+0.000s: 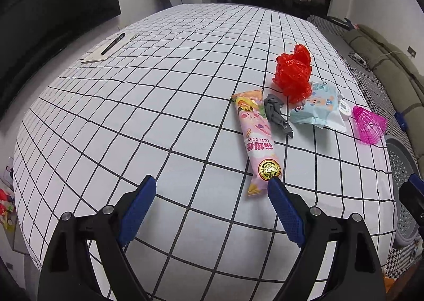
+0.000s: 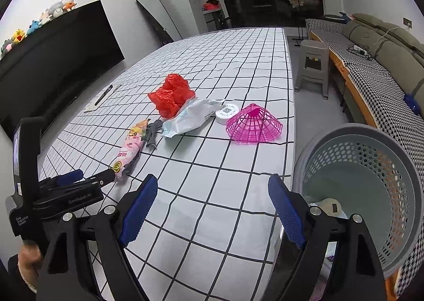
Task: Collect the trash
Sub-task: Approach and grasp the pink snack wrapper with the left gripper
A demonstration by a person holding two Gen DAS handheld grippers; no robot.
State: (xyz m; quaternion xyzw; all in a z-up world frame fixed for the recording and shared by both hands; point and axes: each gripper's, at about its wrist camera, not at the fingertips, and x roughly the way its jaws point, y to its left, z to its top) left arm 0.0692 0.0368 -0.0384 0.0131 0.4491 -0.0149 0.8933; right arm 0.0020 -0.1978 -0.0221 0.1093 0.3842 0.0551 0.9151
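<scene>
Lying lengthwise at centre right of the left wrist view, the pink snack wrapper (image 1: 258,139) is long and flat, printed with cartoon figures, a gold round seal near its lower end; it rests on the grid-patterned tablecloth (image 1: 132,115). Left gripper (image 1: 212,187) fingers stand wide apart, one tip right by the seal. Right gripper (image 2: 212,187) is likewise spread, empty, beside the grey perforated basket (image 2: 371,168)
</scene>
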